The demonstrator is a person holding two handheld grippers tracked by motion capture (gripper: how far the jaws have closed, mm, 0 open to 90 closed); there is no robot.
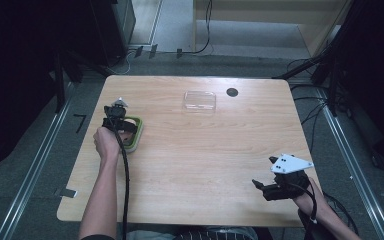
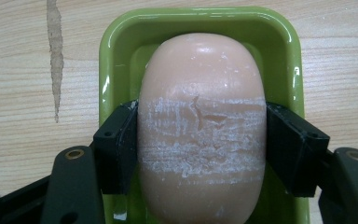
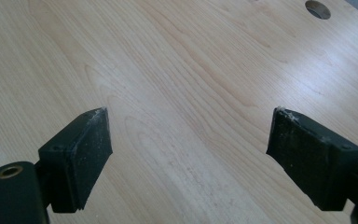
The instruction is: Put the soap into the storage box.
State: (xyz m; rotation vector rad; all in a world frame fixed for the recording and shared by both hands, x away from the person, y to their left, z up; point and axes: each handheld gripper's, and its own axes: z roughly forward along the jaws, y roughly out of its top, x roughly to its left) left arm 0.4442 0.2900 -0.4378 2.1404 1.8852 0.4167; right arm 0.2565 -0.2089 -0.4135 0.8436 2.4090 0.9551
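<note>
At the left of the high view, the left gripper (image 1: pixel 121 114) points down into the green dish (image 1: pixel 139 131). Its jaws clamp the pink soap (image 2: pixel 201 126) across its short width, the long axis running between them. At lower right, the right gripper (image 1: pixel 262 186) rests wide open, empty, well apart.

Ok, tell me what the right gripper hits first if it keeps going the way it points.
Probably nothing soon: ahead of the right gripper, its jaws open, lies bare table. The round hole sits far off to one side, though depth is unclear.
</note>
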